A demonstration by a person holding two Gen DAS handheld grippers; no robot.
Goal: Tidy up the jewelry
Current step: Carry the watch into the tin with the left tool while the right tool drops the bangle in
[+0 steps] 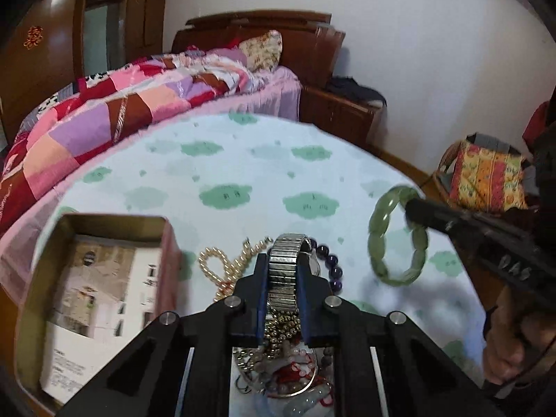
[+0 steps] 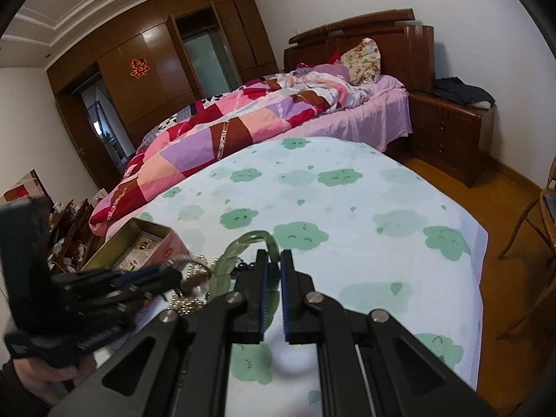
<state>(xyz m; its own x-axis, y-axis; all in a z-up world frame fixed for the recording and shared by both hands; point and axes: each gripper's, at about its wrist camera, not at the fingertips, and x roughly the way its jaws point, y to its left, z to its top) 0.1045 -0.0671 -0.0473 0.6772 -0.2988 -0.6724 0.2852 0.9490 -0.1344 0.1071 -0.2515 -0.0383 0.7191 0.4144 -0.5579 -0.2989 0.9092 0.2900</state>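
Observation:
My left gripper (image 1: 284,260) is shut on a silver watch with a metal stretch band (image 1: 283,278), held just above a pile of beads and chains (image 1: 285,365). A pearl string (image 1: 226,267) and a purple bead bracelet (image 1: 333,267) lie on the cloud-print cloth beyond it. At the right, my right gripper (image 1: 411,208) is shut on a green jade bangle (image 1: 380,232) lifted off the cloth. In the right wrist view, the bangle (image 2: 222,274) loops out from between the right gripper's (image 2: 274,255) closed jaws. The left gripper (image 2: 170,274) is low at the left.
An open tin box (image 1: 114,219) with a printed card inside stands at the left of the table (image 2: 347,208), also visible as the tin (image 2: 163,231). A bed with a patchwork quilt (image 2: 226,132) lies behind. A nightstand (image 2: 448,132) and a chair (image 2: 542,215) stand at the right.

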